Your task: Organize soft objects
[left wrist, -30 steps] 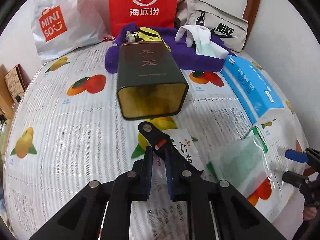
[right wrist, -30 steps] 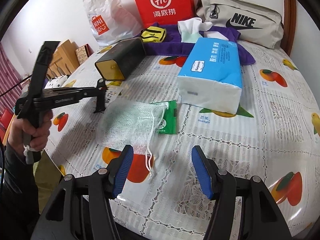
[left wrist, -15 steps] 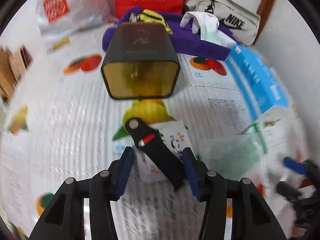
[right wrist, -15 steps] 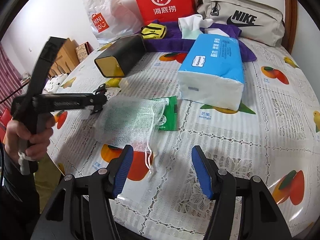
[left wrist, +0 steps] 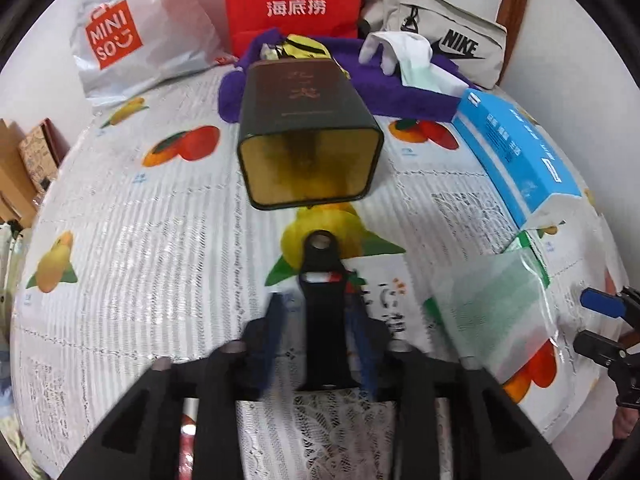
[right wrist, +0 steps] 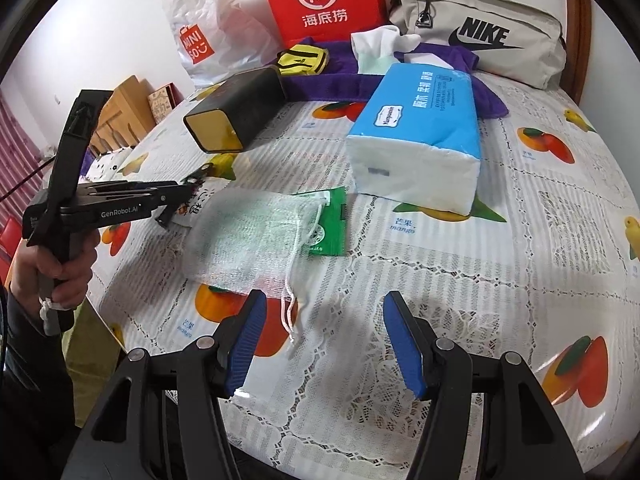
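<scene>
Left gripper (left wrist: 320, 336): jaws were shut a second ago, now parted narrow, a black clip (left wrist: 322, 304) standing between the blurred pads; contact unclear. Right gripper (right wrist: 324, 340) unchanged, wide, nothing between. Mesh pouch (right wrist: 256, 236) lies at 11 o'clock of the right gripper on the tablecloth (right wrist: 500, 264), over a green packet (right wrist: 330, 220). Tissue pack (right wrist: 424, 136) at 12 o'clock.

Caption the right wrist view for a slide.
Open right gripper hovers over a mesh drawstring bag on the fruit-print tablecloth, tissue pack behind, left gripper alongside.
</scene>
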`<state>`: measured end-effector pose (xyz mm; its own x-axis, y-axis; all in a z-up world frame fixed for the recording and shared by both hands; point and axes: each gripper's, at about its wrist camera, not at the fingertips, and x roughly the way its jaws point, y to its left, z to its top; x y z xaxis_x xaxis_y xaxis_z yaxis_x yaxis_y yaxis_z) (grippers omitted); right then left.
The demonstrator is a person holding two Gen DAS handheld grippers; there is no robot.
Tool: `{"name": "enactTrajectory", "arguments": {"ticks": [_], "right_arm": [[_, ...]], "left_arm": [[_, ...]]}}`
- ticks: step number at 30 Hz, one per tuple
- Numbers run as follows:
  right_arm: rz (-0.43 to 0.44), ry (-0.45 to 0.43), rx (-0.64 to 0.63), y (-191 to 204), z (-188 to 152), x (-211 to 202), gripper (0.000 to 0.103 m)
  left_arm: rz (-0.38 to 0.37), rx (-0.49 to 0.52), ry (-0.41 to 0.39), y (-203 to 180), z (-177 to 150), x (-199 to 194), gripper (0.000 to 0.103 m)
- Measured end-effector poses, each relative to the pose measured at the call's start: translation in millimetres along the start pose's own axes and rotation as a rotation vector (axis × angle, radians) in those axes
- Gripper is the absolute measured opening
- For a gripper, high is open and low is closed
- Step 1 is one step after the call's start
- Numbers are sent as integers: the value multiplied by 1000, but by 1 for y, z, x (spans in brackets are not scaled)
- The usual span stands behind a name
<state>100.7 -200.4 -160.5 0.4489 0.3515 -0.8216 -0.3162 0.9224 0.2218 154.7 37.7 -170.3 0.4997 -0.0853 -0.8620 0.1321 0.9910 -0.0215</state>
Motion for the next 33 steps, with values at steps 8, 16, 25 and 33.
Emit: {"name": "enactTrajectory", "arguments": {"ticks": [8, 16, 25, 33], "right_arm": [[-9, 2, -1, 2, 0, 0, 60], [-9, -11, -14, 8, 3, -3, 60], [26, -18, -41, 27, 19, 12, 60], [-36, 40, -48, 51, 24, 50, 62]], "left_arm": [[-52, 13, -35, 0, -1, -2, 20], [-83, -60, -73, 23, -1, -20, 20], [6, -140, -26, 59, -13, -8, 20], [-20, -152, -50, 58, -17, -9, 20]]}}
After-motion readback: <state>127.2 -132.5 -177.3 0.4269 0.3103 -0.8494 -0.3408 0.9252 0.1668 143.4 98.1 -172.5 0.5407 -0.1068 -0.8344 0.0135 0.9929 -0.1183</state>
